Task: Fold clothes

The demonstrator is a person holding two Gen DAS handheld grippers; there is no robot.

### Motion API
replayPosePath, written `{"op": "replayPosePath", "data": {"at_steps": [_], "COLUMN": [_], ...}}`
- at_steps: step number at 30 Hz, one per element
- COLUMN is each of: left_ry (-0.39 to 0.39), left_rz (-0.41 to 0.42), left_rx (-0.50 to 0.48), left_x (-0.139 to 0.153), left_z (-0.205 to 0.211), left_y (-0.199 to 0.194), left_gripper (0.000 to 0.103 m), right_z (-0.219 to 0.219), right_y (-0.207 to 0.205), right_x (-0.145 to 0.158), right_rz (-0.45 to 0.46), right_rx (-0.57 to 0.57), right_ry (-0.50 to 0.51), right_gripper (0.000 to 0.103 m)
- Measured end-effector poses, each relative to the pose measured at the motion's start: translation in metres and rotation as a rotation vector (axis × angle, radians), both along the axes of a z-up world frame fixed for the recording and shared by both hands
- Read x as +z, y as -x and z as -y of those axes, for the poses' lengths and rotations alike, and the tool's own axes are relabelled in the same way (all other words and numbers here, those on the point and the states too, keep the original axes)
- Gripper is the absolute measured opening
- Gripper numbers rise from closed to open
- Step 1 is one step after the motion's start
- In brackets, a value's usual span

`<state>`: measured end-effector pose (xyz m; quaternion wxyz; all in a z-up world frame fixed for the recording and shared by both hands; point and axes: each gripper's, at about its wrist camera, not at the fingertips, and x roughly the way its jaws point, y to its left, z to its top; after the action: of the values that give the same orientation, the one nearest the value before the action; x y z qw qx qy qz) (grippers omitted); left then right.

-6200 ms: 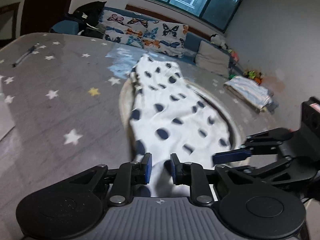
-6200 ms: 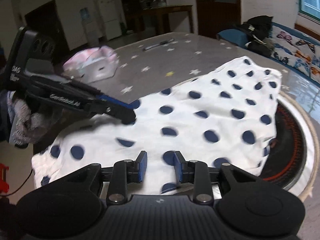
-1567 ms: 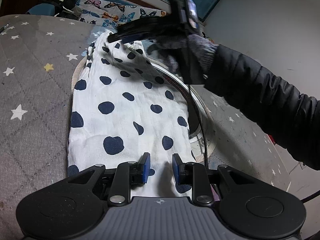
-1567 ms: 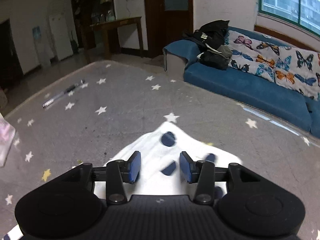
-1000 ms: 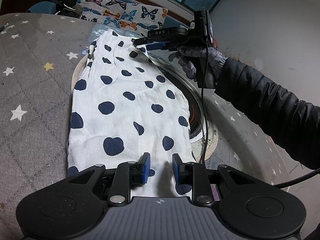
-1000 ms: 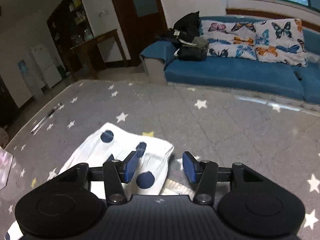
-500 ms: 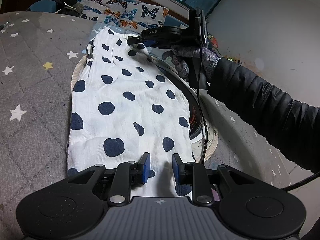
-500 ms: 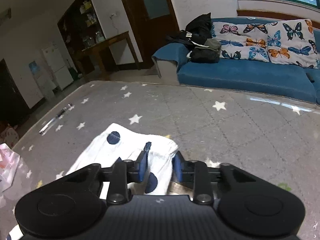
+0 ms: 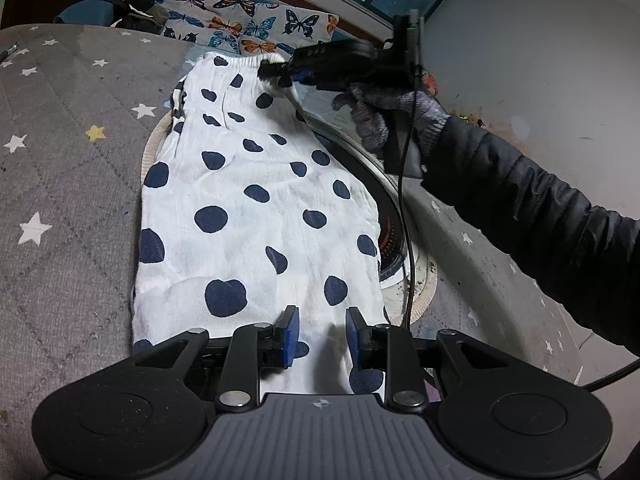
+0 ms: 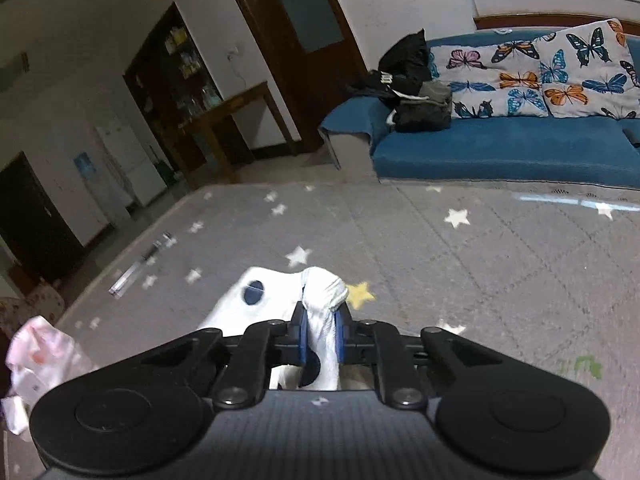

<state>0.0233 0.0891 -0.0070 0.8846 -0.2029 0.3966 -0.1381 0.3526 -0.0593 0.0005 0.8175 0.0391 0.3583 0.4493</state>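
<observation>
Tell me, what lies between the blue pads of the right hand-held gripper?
In the right wrist view, a bunched corner of the polka-dot garment sits pinched in the right hand-held gripper.

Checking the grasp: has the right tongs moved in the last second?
Yes. The right tongs closed in on the cloth corner by the yellow star and now pinches it.

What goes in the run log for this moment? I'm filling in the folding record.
stage: fold start | right gripper: shut on polka-dot garment far corner | left gripper: open over near hem | garment: flat on star-print cover
</observation>
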Motion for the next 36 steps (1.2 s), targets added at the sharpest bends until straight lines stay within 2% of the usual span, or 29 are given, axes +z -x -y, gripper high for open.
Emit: {"op": "replayPosePath", "data": {"at_steps": [4, 14, 29, 36], "left_ry": [-0.021, -0.076, -0.109, -0.108], "left_rz": [0.013, 0.043, 0.049, 0.036], "left_rx": [0.015, 0.091, 0.238, 0.29], "left_x": [0.006, 0.025, 0.028, 0.02], "left_z": [0.001, -0.01, -0.02, -0.027], "left_y": [0.001, 0.037, 0.12, 0.137], "left_gripper": [0.035, 0.043, 0.046, 0.046], "right_z": [0.004, 0.02, 0.045, 0.054], "right_y": [0.019, 0.09, 0.223, 0.283], "right_x": [0.02, 0.057, 0.069, 0.079], "right_rz": [0.026, 0.044, 0.006, 0.039], "right_rx": [0.032, 0.12, 0.288, 0.404], "right_ry": [-0.018, -0.066, -0.063, -0.084], "right_gripper": [0.011, 0.011, 0.011, 0.011]}}
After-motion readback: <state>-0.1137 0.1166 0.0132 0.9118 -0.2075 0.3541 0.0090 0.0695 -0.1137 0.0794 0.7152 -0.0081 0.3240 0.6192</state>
